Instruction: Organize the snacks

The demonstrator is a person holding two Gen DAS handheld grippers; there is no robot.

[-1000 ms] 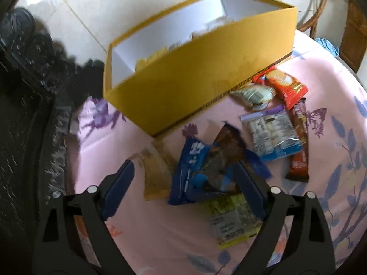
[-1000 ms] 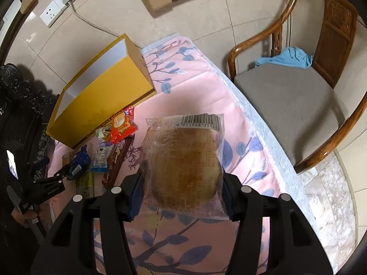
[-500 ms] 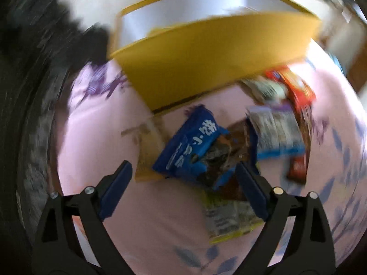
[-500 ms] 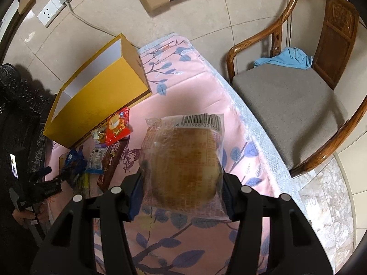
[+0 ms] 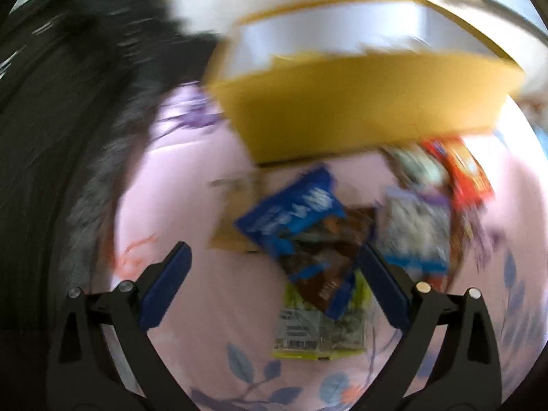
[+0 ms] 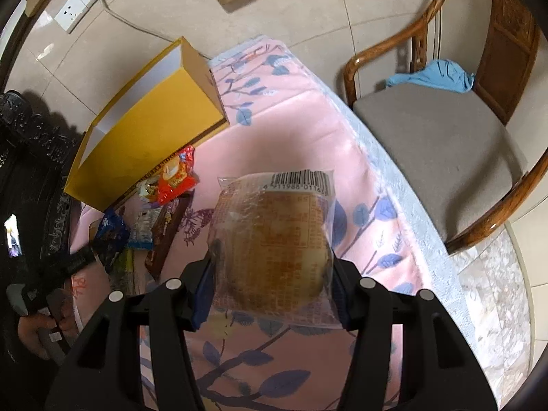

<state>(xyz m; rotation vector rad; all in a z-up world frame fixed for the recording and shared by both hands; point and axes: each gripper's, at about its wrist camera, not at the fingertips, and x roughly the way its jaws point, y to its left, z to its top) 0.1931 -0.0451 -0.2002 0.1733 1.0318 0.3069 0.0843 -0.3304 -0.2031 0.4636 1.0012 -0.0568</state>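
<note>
My right gripper (image 6: 272, 291) is shut on a clear-wrapped bread bun (image 6: 274, 243), held above the pink floral tablecloth (image 6: 308, 120). My left gripper (image 5: 274, 267) is open, hovering just above a blue and brown snack packet (image 5: 301, 226) that lies between its fingers; the left wrist view is motion-blurred. A yellow open box (image 5: 359, 116) stands behind the pile; it also shows in the right wrist view (image 6: 144, 133). Loose snacks lie in front of it: a red packet (image 5: 459, 167), a white and blue packet (image 5: 414, 233), a green-edged packet (image 5: 318, 332).
A wooden armchair (image 6: 438, 137) with a grey cushion and a blue cloth (image 6: 435, 75) stands right of the table. A dark carved piece of furniture (image 6: 30, 157) is at the left. A wall socket (image 6: 82, 0) with a cable is behind the box.
My left gripper has swung left and moved closer over the blue and brown packet, still open. My right gripper keeps the bun and has drifted slightly.
</note>
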